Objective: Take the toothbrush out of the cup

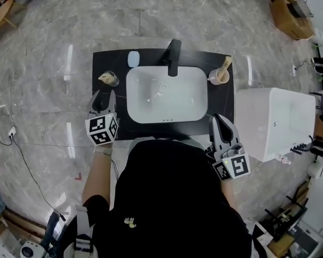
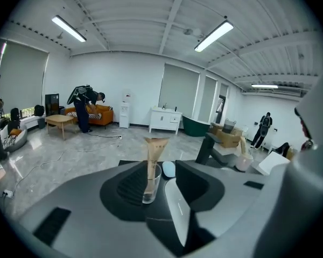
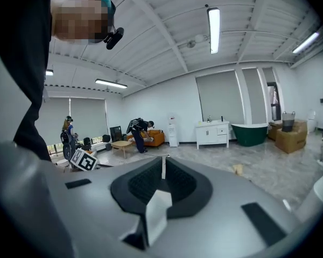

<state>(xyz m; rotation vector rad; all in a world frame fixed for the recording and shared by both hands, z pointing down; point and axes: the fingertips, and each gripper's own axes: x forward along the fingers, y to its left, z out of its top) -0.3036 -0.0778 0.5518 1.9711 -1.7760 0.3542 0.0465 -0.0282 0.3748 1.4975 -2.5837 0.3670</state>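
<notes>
A clear glass cup [image 1: 110, 79] stands on the black counter [image 1: 106, 120] left of the white basin [image 1: 167, 95], with a tan, flat-topped tube-like item [image 2: 153, 157] upright in it. My left gripper [image 1: 105, 94] is open just short of this cup, which shows in the gap of the left gripper [image 2: 161, 186], apart from both pads. A beige cup [image 1: 219, 77] with a tan handle [image 1: 226, 64] leaning out stands right of the basin. My right gripper [image 1: 221, 119] hangs shut and empty at the counter's near right corner, and in its own view the right gripper [image 3: 162, 174] points out over the room.
A black faucet [image 1: 173, 55] rises behind the basin, with a pale blue soap [image 1: 133, 58] to its left. A white boxy fixture [image 1: 274, 122] stands right of the counter. Cardboard boxes [image 1: 290, 15] lie far right. People [image 2: 86, 107] are across the room.
</notes>
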